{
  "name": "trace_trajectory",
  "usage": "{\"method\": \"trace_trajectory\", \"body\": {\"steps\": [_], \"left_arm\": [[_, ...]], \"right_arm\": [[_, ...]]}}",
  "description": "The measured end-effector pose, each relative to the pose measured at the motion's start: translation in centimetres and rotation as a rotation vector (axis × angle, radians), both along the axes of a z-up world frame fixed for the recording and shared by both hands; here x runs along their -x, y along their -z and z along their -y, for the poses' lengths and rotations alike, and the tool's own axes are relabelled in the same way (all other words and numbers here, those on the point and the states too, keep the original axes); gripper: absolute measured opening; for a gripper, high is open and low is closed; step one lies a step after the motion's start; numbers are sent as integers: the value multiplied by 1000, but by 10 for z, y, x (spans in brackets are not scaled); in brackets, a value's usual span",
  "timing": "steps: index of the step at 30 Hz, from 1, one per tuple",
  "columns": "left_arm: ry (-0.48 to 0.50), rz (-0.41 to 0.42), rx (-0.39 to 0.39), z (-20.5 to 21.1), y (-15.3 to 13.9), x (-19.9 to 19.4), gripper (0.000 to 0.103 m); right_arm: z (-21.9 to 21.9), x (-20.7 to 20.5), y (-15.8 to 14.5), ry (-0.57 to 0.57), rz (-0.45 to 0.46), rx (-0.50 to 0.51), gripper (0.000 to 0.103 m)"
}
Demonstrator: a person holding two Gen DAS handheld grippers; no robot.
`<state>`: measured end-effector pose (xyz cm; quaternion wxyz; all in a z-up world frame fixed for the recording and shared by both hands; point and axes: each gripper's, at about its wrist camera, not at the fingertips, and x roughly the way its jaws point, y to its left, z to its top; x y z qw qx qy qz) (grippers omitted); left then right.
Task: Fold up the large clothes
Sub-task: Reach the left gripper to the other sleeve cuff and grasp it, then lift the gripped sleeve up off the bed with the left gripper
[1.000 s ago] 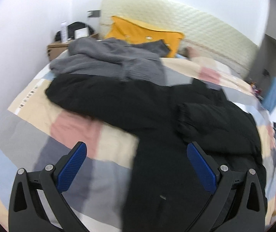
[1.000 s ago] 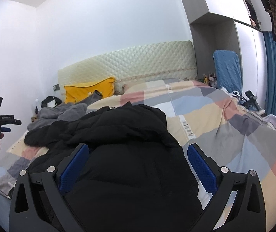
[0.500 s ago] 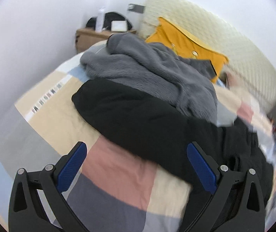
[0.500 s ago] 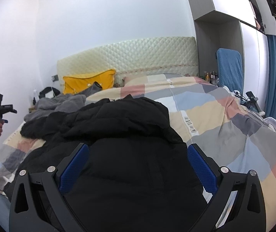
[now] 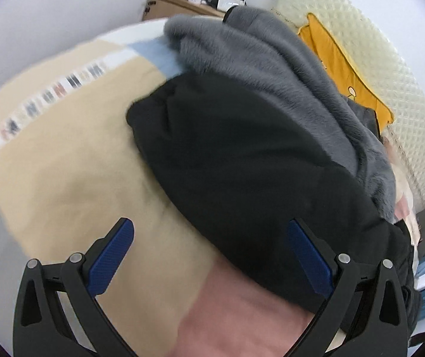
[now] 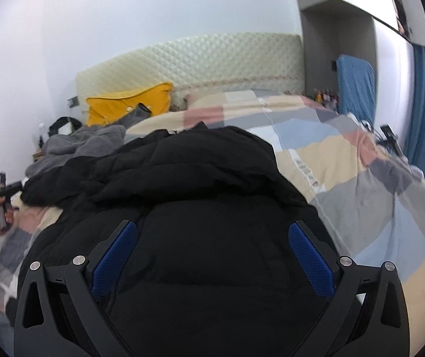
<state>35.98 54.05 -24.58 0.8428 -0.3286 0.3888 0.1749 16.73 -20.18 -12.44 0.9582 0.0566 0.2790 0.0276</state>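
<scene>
Left tool (image 5: pixel 209 253) spread wide, gripping nothing, above the patchwork duvet (image 5: pixel 72 160); black jacket sleeve (image 5: pixel 242 160) at 1 o'clock, under a grey fleece (image 5: pixel 274 59). Right tool (image 6: pixel 212 253) likewise wide, empty, over the black padded jacket (image 6: pixel 206 208) on the bed.

The bed's patchwork quilt (image 6: pixel 346 160) carries a black jacket (image 6: pixel 200 196), a grey fleece (image 5: pixel 271 68) behind it — and a yellow pillow (image 6: pixel 129 104).
</scene>
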Motion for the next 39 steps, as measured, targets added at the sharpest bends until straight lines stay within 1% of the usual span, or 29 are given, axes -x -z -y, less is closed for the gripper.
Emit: {"method": "trace_trajectory", "body": {"steps": [2,3,4,6,9,11,13,14,15,16,18,20,22,24,28,29,33,35,37,38,39], "left_arm": [[9,29,36,-8,12,-8,102],[18,38,15,-10,14,-14,102],[26,50,-22,-12,13,-20,102],[32,70,-51,-18,11,-29,99],[-13,115,-16,-34,13,-39,91],[-59,140,15,-42,14,-41,90],[-116,157,43,-46,15,-41,85],[-136,162,48,-45,14,-41,77],[-145,159,53,-44,13,-40,65],[-153,155,61,-44,11,-39,58],[-162,153,72,-42,5,-34,27],[-167,147,54,-37,-12,-30,14],[-178,131,0,-30,-34,-27,11],[-187,150,-38,-23,-58,-18,8],[-211,159,-78,-10,-106,0,6],[-216,163,-85,-8,-115,4,5],[-216,188,-160,16,-158,22,5],[-210,200,-194,31,-180,30,5],[-199,205,-211,40,-196,34,4],[-191,212,-223,48,-209,37,4],[-189,218,-224,52,-215,40,4]], "right_arm": [[-6,-5,1,15,-3,5,103],[-9,-8,2,20,-6,9,103],[-12,-11,3,28,-11,18,103],[-17,-14,3,51,-9,48,103],[-22,-17,1,78,2,73,103],[-21,-21,-1,88,2,61,103],[-19,-24,-3,88,-6,32,103],[-19,-25,-3,83,-14,22,103],[-19,-25,-2,77,-19,20,103],[-20,-24,-3,72,-19,24,103],[-21,-22,-4,63,-16,29,103],[-18,-15,-8,63,6,18,103],[-14,-9,-15,68,45,12,103],[-11,-3,-19,54,62,12,103],[-7,7,-23,22,83,8,103],[-6,9,-22,4,83,4,103],[-4,13,-18,-52,64,29,103],[-1,14,-16,-77,49,7,103],[0,16,-16,-92,46,4,103],[0,17,-16,-97,49,9,103],[0,19,-16,-104,55,27,103]]}}
